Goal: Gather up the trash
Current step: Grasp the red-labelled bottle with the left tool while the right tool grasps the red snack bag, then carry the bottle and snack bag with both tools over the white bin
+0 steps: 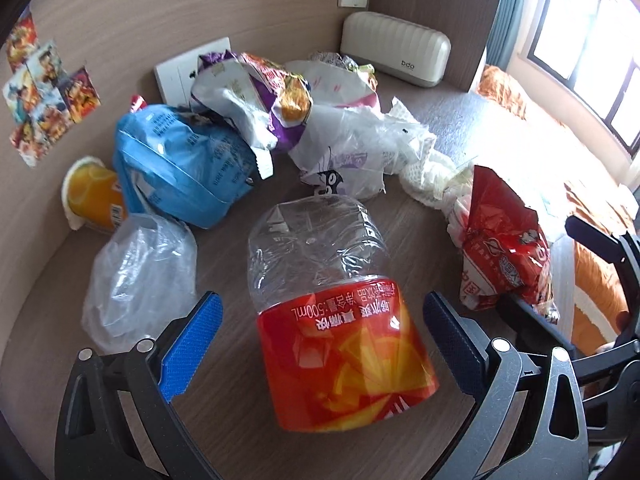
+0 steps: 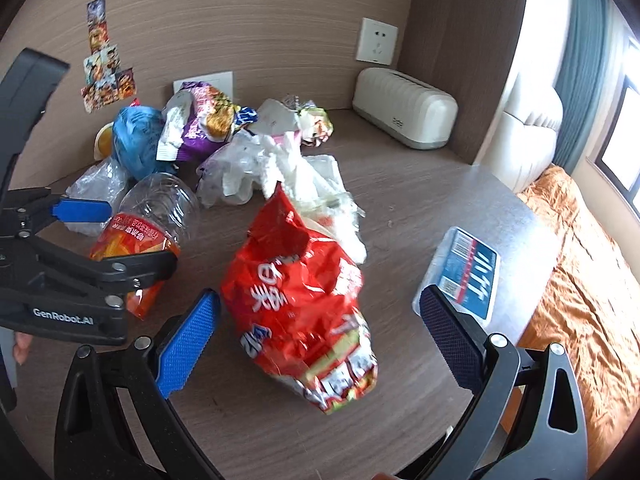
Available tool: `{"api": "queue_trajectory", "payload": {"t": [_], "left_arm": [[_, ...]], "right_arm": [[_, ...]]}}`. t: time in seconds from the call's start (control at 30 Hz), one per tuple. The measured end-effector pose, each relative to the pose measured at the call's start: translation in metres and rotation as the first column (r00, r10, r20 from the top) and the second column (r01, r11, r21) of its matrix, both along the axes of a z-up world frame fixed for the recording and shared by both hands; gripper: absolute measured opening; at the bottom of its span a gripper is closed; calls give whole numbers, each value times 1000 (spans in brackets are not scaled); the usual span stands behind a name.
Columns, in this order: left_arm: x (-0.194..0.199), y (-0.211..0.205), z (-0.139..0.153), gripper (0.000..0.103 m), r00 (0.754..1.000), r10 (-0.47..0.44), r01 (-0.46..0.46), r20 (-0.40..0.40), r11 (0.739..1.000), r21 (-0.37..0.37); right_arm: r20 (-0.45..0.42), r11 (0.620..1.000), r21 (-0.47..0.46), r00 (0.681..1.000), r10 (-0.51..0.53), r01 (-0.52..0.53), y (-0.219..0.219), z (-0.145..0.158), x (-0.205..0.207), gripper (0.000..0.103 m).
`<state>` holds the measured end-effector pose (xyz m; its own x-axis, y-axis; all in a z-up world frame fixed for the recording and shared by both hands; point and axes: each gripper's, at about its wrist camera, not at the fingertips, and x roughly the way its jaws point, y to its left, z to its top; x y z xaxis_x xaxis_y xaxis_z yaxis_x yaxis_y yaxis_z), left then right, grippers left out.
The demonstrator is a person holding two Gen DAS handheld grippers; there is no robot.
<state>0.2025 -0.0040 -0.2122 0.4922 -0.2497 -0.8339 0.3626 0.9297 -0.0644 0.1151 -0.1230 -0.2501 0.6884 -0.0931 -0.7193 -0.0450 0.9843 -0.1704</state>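
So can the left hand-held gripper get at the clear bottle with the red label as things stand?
Probably yes: the left hand-held gripper is open, its fingers flanking the bottle lying on the table, nothing between.

walls: brown wood-grain panels [image 2: 240, 20], with a white socket [image 2: 376, 41]
window: bright daylight [image 1: 592, 40], teal curtain [image 2: 580, 72]
bed: orange cover [image 2: 592, 280]
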Motion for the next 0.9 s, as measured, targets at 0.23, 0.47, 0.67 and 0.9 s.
{"api": "queue_trajectory", "payload": {"t": [0.23,0.47,0.67,0.9], "left_arm": [[7,0,-12,73,1000,-18,18,-9,1000,19],[-10,17,2,72,999,-22,23,45,1000,-14],[-35,20,27,72,995,-63,66,79,997,-36],[-75,-25,50,72,978,-168,181,122,978,-104]], "right_arm": [[-50,997,27,996,71,-70,13,-12,14,77],[-13,998,26,999,51,-51,17,6,-2,73],[36,999,21,998,-48,47,-5,38,-32,73],[57,977,24,975,-214,213,-70,63,-95,73]]}}
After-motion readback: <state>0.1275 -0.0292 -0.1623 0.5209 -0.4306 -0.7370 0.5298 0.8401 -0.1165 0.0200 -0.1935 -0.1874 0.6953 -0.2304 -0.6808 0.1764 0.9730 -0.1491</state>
